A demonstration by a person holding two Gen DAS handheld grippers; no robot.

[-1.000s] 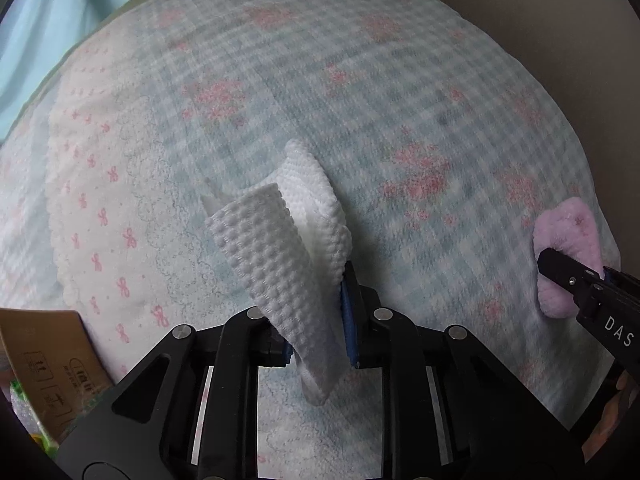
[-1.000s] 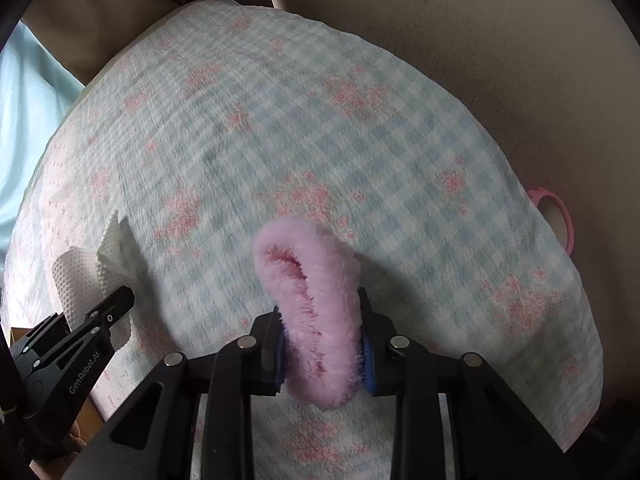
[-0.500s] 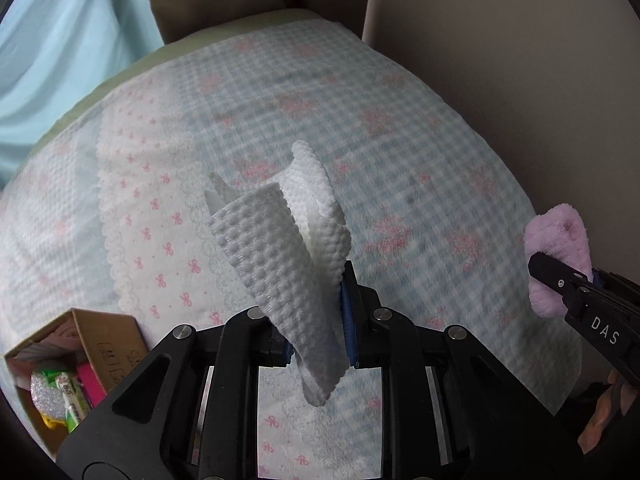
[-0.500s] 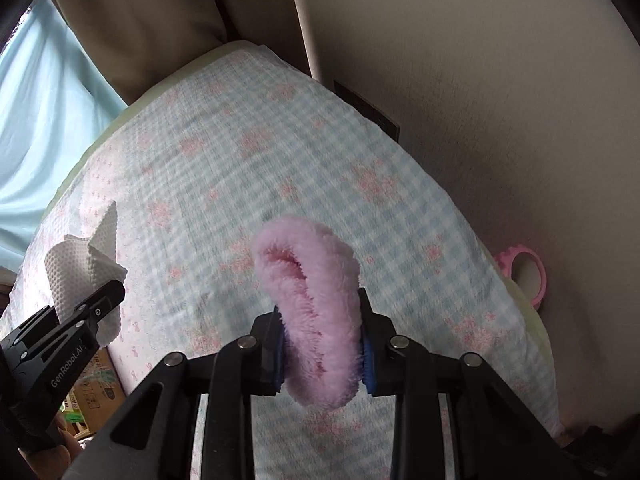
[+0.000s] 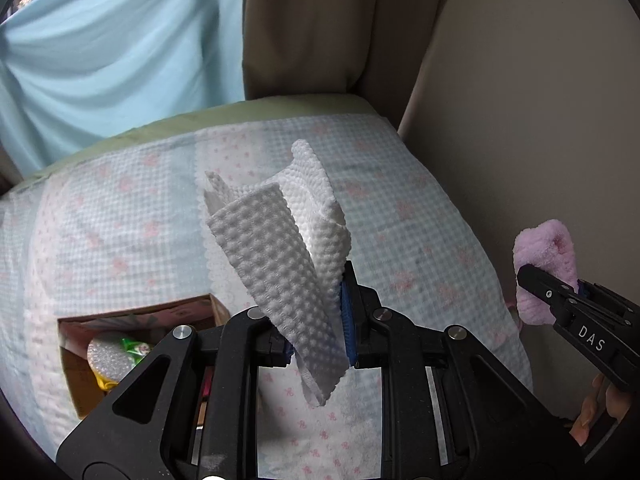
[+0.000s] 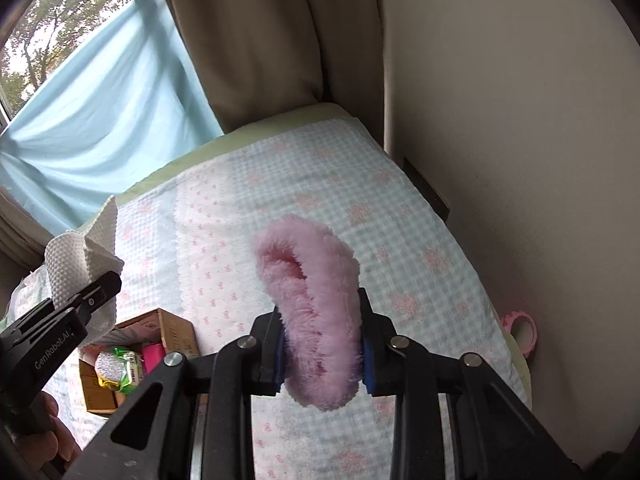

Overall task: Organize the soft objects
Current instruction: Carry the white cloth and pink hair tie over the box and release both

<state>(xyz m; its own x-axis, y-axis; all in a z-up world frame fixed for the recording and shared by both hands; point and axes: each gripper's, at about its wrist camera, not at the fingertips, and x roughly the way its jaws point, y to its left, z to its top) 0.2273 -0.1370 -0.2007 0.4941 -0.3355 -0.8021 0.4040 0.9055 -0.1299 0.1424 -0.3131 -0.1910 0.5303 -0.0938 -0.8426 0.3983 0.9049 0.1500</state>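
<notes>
2 soft things hang in the air above the bed (image 5: 420, 216): the left hand-held gripper (image 5: 318, 328) is clamped on a white waffle cloth (image 5: 280, 264), and the right hand-held gripper (image 6: 323, 354) is clamped on a fluffy pink pad (image 6: 316, 304). Below at the left, an open cardboard box (image 6: 176, 330) of small packets sits on the checked bedcover (image 6: 332, 184), and 1 pink ring (image 6: 520, 326) lies at the bed's right edge.

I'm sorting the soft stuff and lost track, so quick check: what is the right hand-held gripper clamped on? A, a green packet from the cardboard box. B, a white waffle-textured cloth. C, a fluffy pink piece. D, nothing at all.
C: the right hand-held gripper has its pads pressed on the fluffy pink piece; the white cloth sits in the left hand-held gripper.
</notes>
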